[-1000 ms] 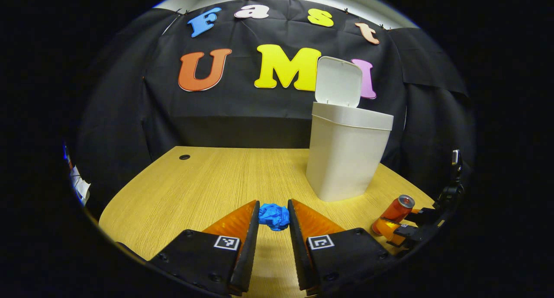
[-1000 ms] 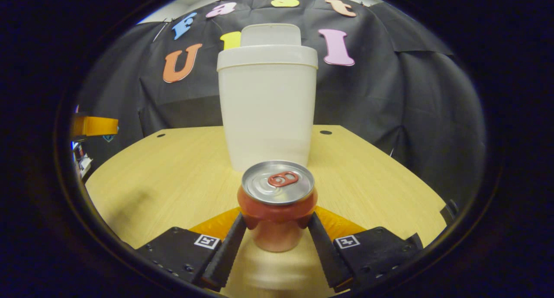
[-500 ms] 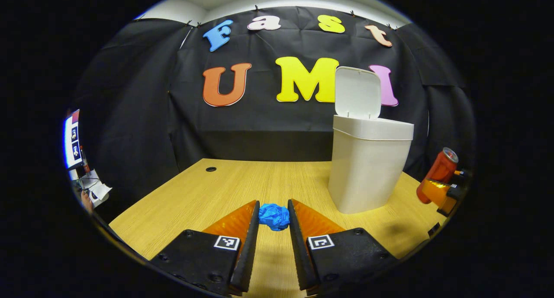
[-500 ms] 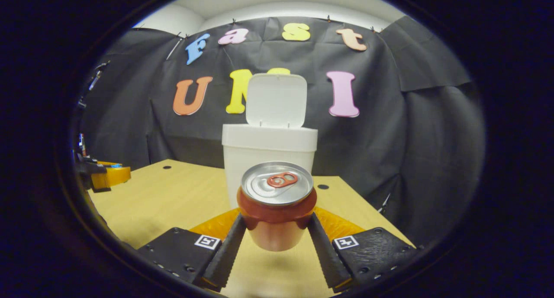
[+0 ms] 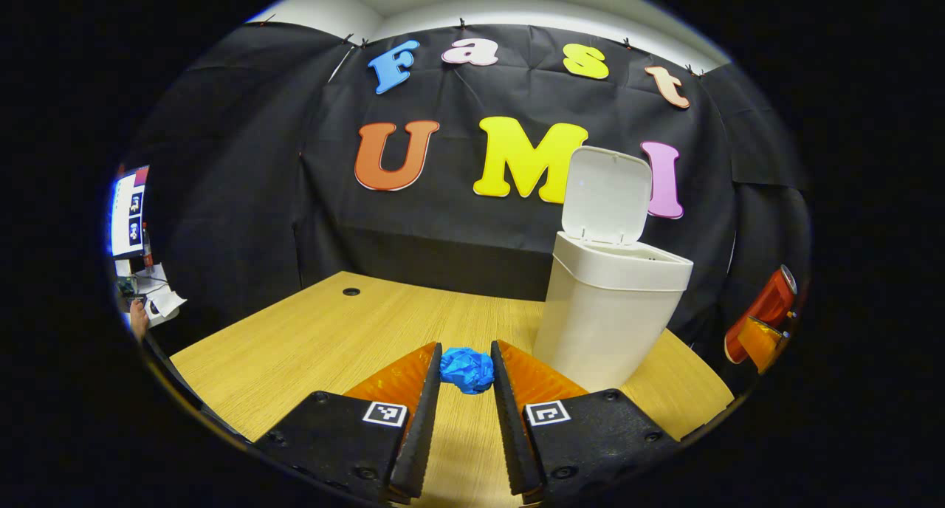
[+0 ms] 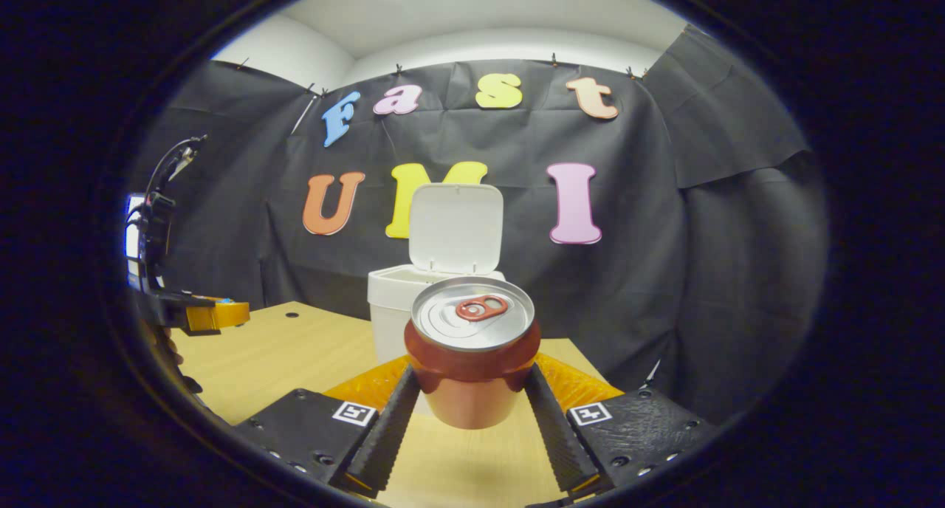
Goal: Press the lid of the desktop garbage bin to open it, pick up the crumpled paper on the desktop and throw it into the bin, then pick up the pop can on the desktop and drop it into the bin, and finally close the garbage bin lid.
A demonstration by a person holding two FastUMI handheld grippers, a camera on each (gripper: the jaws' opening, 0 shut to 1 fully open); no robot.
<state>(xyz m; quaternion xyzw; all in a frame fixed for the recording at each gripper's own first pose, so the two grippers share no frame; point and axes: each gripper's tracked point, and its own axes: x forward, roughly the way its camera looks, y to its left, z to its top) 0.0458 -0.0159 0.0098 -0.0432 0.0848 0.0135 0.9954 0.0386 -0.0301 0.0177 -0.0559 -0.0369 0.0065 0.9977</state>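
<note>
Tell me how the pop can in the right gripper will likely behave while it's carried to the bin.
The pop can is probably stiff: its wall shows no dent where the right gripper clamps it. Its glossy, rounded side could slip if the grip loosens. Set on its side on the table, it would likely roll.

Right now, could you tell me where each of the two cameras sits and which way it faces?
Left gripper view: rides on the left gripper, above the desk, facing the bin with its lid up; its own jaws grip the paper.
Right gripper view: rides on the right gripper, raised, facing the bin from the front; its own jaws grip the can.
Shared: bin, lid, desk; each view also catches the other gripper at its edge.
</note>
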